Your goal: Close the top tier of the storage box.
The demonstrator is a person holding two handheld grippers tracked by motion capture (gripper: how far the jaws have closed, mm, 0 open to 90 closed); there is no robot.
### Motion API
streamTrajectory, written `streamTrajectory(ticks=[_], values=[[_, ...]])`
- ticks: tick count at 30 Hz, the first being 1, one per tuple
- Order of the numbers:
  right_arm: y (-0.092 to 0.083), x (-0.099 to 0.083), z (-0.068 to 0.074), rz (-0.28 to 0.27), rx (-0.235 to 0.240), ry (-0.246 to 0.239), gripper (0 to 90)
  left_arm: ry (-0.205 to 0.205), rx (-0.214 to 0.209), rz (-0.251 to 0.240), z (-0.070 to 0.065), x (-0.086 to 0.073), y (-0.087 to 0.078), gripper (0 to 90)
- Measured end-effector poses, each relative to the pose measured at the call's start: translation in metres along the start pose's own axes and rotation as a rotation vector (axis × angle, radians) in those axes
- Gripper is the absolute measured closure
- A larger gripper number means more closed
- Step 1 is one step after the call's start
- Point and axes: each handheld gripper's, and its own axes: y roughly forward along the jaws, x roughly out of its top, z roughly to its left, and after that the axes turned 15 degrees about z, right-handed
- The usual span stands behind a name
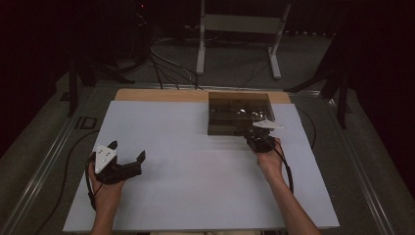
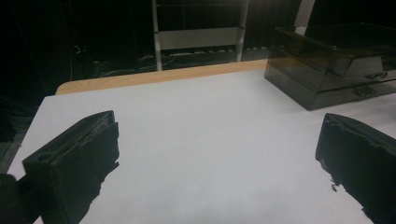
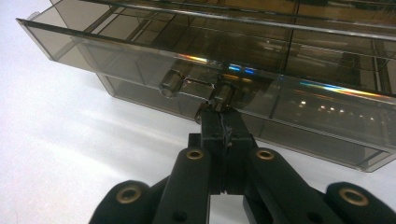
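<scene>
White table (image 1: 195, 186), gripper-pinched drawer handle (image 3: 219, 95)

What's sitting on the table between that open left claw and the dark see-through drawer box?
Nothing: in the left gripper view, only bare white table lies between the left gripper and the smoky drawer box.

My right gripper (image 1: 259, 134) at near front edge of smoked transparent plastic drawer box (image 1: 230, 110); my left gripper (image 1: 128, 155), jaws spread, well left of box.
</scene>
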Motion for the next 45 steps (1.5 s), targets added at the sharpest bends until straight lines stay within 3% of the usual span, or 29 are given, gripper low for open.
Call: streamTrajectory(ticks=[45], values=[[0.004, 0.011, 0.012, -0.011, -0.006, -0.025, 90.0, -0.003, 0.004, -0.002, 0.001, 0.0, -0.001, 0.3]])
